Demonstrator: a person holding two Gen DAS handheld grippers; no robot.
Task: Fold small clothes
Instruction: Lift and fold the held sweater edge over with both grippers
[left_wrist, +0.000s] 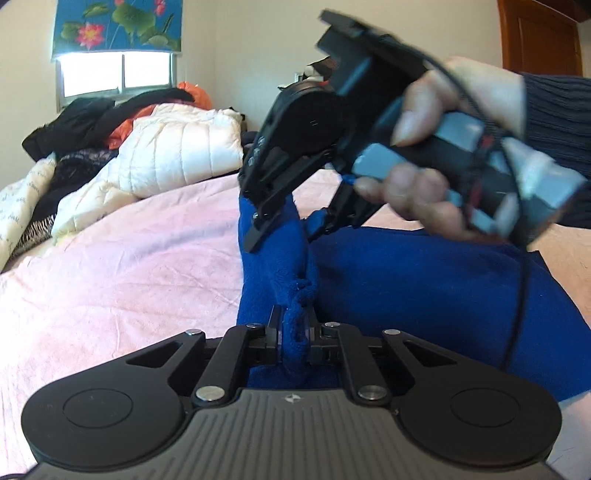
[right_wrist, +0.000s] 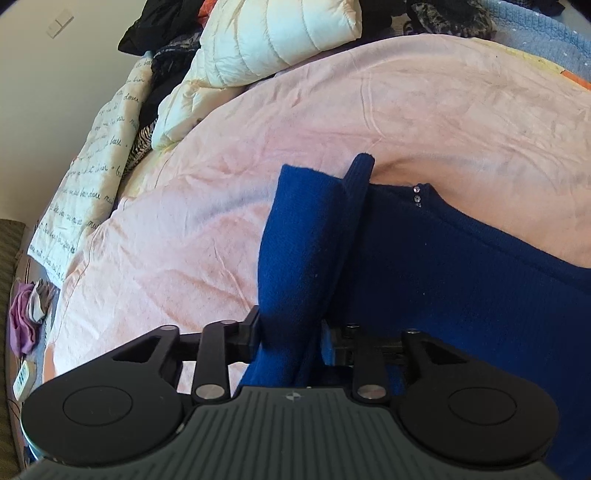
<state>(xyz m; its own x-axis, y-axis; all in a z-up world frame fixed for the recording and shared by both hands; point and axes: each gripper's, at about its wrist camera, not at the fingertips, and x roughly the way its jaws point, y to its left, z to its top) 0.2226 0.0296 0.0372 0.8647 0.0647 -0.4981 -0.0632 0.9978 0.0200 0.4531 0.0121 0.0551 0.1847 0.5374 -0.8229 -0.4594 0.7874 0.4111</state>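
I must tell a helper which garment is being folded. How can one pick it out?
Find the pink sheet covering the bed. On it lies a blue sweater. Unlike the piled clothes beyond, it is deep blue with tiny shiny studs.

Blue garment (right_wrist: 461, 280) cut off right

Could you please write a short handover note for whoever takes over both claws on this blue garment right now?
Left claw: shut on a bunched edge of the blue sweater.
Right claw: jaws partly open with a raised fold of the sweater between them; whether the pads press on it is unclear.
Sweater: lies on the pink bedsheet, one side lifted into an upright ridge between the two claws, rest spread flat to the right.
Done: one edge gathered and lifted.
Left: lay that fold over the body, finish folding and smooth it.
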